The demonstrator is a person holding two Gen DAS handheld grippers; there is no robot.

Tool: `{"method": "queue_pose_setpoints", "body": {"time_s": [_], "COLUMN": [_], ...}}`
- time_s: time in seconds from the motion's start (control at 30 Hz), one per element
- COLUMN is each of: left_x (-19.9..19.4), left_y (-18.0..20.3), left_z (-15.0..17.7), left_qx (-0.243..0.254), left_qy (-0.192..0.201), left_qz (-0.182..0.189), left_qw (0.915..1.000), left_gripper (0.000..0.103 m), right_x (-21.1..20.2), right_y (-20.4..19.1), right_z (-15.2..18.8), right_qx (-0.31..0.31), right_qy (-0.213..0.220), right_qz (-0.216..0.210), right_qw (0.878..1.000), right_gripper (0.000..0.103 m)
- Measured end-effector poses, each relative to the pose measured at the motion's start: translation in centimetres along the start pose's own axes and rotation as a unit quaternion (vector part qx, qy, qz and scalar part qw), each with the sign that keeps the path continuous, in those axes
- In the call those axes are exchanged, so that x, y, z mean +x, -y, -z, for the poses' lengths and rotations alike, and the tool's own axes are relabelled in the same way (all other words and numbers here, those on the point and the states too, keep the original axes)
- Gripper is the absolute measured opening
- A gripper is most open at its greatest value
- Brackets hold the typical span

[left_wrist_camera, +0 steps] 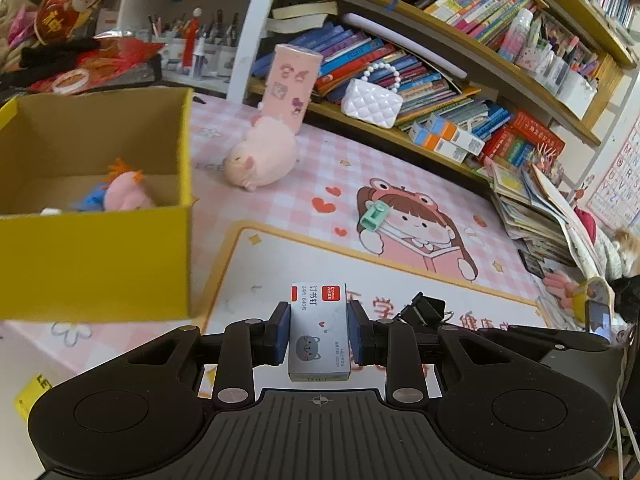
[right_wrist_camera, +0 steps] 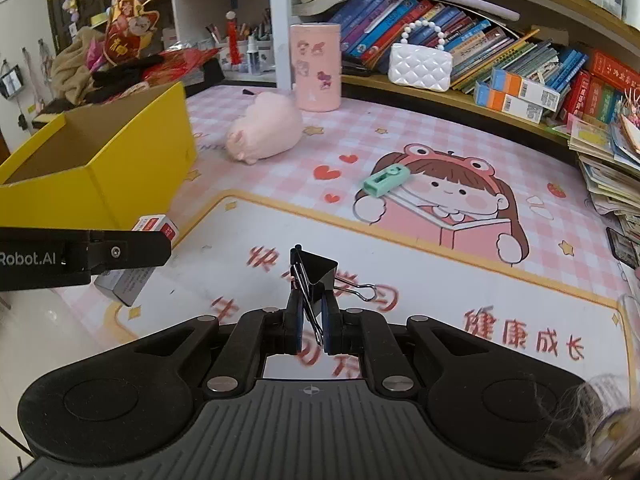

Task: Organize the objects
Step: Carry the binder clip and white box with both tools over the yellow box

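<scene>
While your left gripper (left_wrist_camera: 319, 336) clamps the small stiff grey cardboard staple box (left_wrist_camera: 319, 332) low centre, your right gripper (right_wrist_camera: 311, 330) pinches the black metal binder clip (right_wrist_camera: 314, 276) by its slippery wire handle; both look light, so hold firmly.

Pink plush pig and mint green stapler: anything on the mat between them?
Nothing; between the pink plush pig and the mint green stapler, the right wrist view shows only bare printed mat.

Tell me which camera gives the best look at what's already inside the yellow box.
The left wrist view. It looks down into the yellow box, showing a pink plush toy with orange and blue bits on the floor. The right wrist view sees the box from lower and to the side, so only its inner walls show, no contents.
</scene>
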State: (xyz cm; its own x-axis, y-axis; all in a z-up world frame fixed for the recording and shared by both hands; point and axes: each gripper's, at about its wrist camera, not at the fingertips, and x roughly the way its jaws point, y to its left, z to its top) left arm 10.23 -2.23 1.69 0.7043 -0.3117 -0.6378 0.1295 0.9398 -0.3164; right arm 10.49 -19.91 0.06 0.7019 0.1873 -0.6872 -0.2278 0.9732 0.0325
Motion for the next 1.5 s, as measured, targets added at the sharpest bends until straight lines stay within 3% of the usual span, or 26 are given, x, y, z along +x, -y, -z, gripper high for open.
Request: {"method": "queue_pose_setpoints", "body": {"time_s": [0.53,1.13,1.5], "left_x": [-8.0,-14.4,-16.2], "left_y": [-6.5,-12.7,-14.3], "left_z": [3.2,6.2,4.2], "left_qx": [-0.001,-0.024,-0.019], "left_qy": [0.017,0.049,0.083], "left_qz": [-0.029,-0.053,-0.069], "left_qw": [0.9994,0.9971,0.994], "left_gripper": [0.028,0.028,0.028], "right_x": [-3.0,-5.8,-6.2], "right_y": [-10.1,-19.8,-21.9], "right_z": [2.8,4.9,2.7], "right_qx": [-0.031,-0.076,-0.088], "right_qy": [0.006,0.034,0.065], "right_qz": [-0.026,-0.051,-0.067], "right_qw": [0.999,0.995,0.992], "right_gripper": [0.009,0.009,0.009]}}
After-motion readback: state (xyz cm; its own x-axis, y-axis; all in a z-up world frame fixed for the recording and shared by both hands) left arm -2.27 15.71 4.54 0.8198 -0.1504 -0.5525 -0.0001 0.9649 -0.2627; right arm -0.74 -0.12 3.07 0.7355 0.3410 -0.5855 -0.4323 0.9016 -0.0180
